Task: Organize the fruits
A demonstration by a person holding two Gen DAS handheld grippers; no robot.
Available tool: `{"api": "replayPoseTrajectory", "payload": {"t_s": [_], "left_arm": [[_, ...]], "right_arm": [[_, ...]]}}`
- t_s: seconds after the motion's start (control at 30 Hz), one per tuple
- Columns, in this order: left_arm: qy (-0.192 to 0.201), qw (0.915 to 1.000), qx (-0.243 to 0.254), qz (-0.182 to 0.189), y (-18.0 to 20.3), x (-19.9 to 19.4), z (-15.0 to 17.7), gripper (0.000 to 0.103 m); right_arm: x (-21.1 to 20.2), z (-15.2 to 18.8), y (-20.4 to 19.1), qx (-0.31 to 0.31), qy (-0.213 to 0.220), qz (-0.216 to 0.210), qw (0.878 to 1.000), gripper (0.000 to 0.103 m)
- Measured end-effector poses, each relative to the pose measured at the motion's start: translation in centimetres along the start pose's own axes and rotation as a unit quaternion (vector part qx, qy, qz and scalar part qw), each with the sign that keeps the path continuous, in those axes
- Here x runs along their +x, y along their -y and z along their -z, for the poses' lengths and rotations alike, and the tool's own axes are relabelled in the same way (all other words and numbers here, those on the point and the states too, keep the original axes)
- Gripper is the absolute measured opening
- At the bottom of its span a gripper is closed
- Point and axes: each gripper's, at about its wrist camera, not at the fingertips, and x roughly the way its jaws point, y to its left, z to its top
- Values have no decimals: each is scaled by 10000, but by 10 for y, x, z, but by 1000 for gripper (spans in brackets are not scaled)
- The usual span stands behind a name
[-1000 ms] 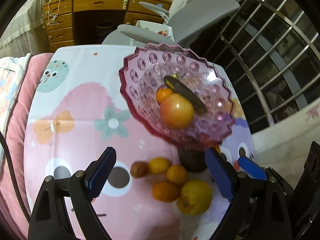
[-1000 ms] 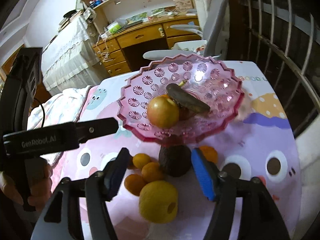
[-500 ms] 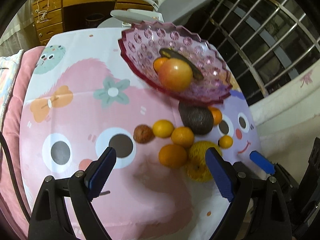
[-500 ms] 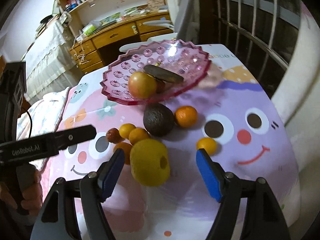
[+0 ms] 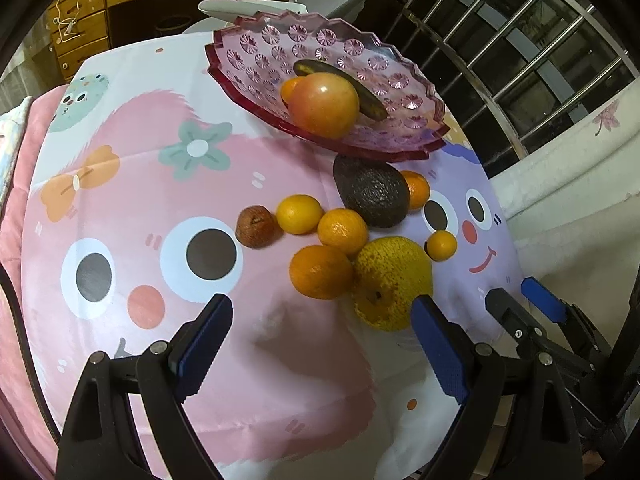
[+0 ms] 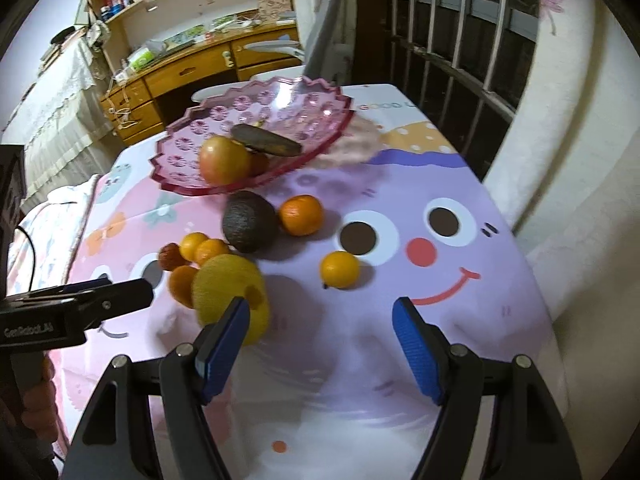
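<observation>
A pink scalloped fruit bowl (image 5: 384, 52) (image 6: 280, 104) stands at the far side of the table and holds an apple (image 5: 324, 104) (image 6: 224, 160), a dark long fruit (image 6: 266, 141) and a small orange. On the cloth in front lie a dark avocado (image 5: 372, 196) (image 6: 248, 220), several oranges (image 5: 320, 270) (image 6: 301, 215), a small orange (image 6: 340, 269), a brown fruit (image 5: 255, 226) and a large yellow fruit (image 5: 394, 280) (image 6: 228, 292). My left gripper (image 5: 320, 332) is open and empty before the cluster. My right gripper (image 6: 320, 332) is open and empty near the yellow fruit.
The table has a pink and purple cartoon cloth (image 5: 160, 184). A metal window railing (image 5: 520, 60) runs along the right. A grey chair (image 6: 332, 40) and a wooden desk (image 6: 188, 68) stand behind the table. A pink bed edge (image 5: 16, 200) lies left.
Both grippers have pulled back toward the near edge of the table. The bowl and fruits now sit farther away in both views. Both grippers stay open.
</observation>
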Motion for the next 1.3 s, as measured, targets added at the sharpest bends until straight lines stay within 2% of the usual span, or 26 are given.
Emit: {"api": "replayPoseTrajectory", "payload": {"t_s": [0.17, 0.33, 0.73, 0.97, 1.3], "left_arm": [[-34, 9999, -100, -100, 8, 4, 3, 90], [-58, 9994, -238, -237, 18, 10, 7, 90], [-181, 9950, -815, -546, 51, 35, 4, 90], [-95, 9902, -1148, -793, 68, 55, 1, 90], [-178, 9804, -1628, -1097, 75, 84, -3, 90]], "right_arm": [[0, 3, 10, -136, -9, 34, 9999, 74], [5, 4, 18, -526, 82, -14, 9986, 74], [23, -8, 36, -1444, 67, -953, 9849, 74], [40, -16, 44, -1840, 77, -1374, 9733, 74], [70, -21, 42, -2353, -42, -1752, 9560, 74]]}}
